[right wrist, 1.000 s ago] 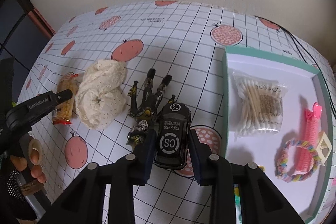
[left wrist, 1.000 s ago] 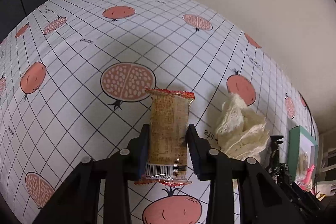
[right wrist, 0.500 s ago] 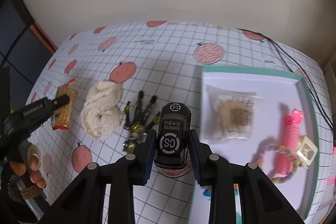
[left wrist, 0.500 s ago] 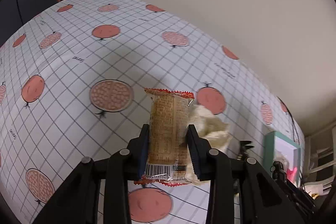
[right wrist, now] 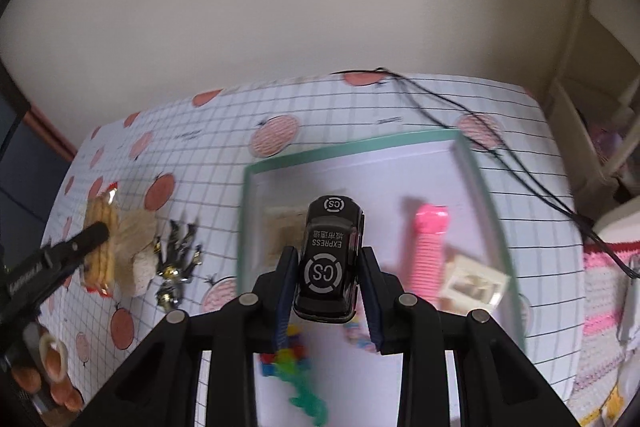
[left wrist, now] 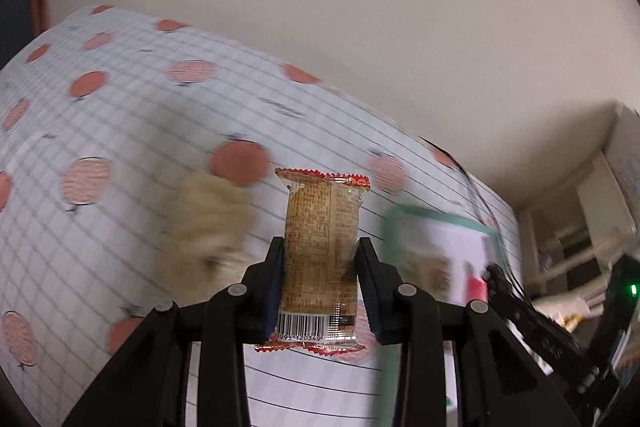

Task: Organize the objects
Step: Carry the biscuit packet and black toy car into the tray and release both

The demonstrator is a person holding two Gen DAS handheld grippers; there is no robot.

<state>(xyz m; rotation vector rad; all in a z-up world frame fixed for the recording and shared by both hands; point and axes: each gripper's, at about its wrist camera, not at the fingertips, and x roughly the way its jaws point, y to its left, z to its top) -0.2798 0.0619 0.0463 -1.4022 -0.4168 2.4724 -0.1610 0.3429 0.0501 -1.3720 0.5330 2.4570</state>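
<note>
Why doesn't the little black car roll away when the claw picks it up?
The right claw squeezes the toy car by both sides, so its wheels probably touch nothing. It looks hard and shiny, so it likely stays stiff but could slip if squeezed loosely. Set down on the tray, it might roll.

From my seat, the tray (right wrist: 472, 179) has open white floor in its far half and down its middle, where tongs could pass. A pink comb (right wrist: 426, 251) and a cream box (right wrist: 474, 283) crowd its right side, a packet (right wrist: 284, 231) sits at its left wall, and coloured bits (right wrist: 296, 367) lie near its front. Black cables (right wrist: 460, 111) cross its far right corner. Left of the tray, a dark figurine (right wrist: 178, 263) and a cream cloth (right wrist: 136, 247) block the surface (right wrist: 332, 107); beyond them it lies bare.
</note>
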